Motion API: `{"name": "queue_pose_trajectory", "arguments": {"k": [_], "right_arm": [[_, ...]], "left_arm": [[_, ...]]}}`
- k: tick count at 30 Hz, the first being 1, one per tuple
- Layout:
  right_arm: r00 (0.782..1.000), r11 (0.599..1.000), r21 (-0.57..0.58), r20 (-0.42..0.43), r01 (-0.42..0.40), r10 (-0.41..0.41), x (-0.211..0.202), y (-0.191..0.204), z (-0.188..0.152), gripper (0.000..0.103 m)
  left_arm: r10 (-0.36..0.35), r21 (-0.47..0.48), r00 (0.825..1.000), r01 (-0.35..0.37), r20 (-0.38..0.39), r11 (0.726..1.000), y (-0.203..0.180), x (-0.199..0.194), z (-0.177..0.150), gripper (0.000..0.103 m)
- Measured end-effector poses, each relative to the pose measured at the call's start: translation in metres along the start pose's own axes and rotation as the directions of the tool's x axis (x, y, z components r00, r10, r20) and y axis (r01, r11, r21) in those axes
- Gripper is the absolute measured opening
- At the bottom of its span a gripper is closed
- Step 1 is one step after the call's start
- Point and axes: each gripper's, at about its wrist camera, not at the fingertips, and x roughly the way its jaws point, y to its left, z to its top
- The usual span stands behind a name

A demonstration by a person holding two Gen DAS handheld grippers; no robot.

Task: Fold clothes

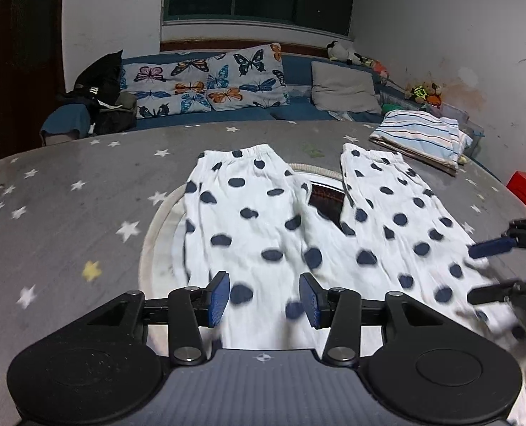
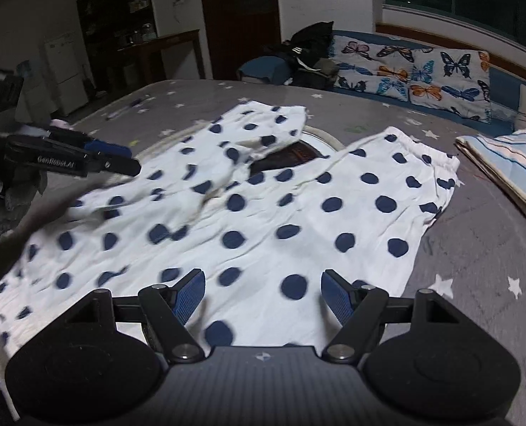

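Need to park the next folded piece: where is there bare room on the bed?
Bare grey cover lies left of the dotted pants, up to the butterfly pillows. A narrower strip runs between the pants' right leg and the striped pile. The middle is taken: pants and both tongs.

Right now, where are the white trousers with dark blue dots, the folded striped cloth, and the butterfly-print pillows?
white dotted trousers [image 1: 263, 220]: left wrist view, middle of one leg.
folded striped cloth [image 1: 422, 135]: left wrist view, top face of the fold.
butterfly-print pillows [image 2: 415, 71]: right wrist view, front of the middle pillow.
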Motion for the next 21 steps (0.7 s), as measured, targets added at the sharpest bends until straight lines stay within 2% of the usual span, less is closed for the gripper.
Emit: {"name": "queue_pose_trajectory", "arguments": {"k": [4, 6, 11, 13, 16, 19, 21], "right_arm": [[1.0, 0.999, 0.045, 0.002, 0.017, -0.017, 0.012, -0.013, -0.003, 0.074], [1.0, 0.998, 0.06, 0.018, 0.016, -0.017, 0.012, -0.018, -0.005, 0.074], [0.999, 0.998, 0.051, 0.038, 0.034, -0.036, 0.012, -0.018, -0.009, 0.075], [0.998, 0.998, 0.038, 0.046, 0.04, -0.042, 0.011, -0.017, -0.011, 0.077], [0.997, 0.999, 0.023, 0.066, 0.04, -0.042, 0.012, -0.015, -0.016, 0.083], [0.995, 0.999, 0.002, 0.087, 0.044, -0.044, 0.013, -0.013, -0.02, 0.085], [0.994, 0.999, -0.005, 0.098, 0.049, -0.048, 0.013, -0.011, -0.022, 0.087]], "left_arm": [[0.002, 0.007, 1.0, -0.002, -0.012, 1.0, 0.0, 0.032, 0.012, 0.042], [0.014, 0.007, 1.0, -0.013, -0.027, 1.0, 0.003, 0.049, 0.015, 0.036], [0.112, 0.038, 0.994, -0.112, -0.007, 0.993, 0.011, 0.068, 0.019, 0.025], [0.172, 0.051, 0.985, -0.172, 0.001, 0.984, 0.014, 0.07, 0.02, 0.025], [0.272, 0.048, 0.962, -0.272, 0.013, 0.961, 0.022, 0.07, 0.02, 0.023], [0.327, 0.007, 0.945, -0.327, 0.001, 0.945, 0.033, 0.069, 0.022, 0.025], [0.322, -0.007, 0.947, -0.322, -0.006, 0.947, 0.036, 0.067, 0.026, 0.026]]}}
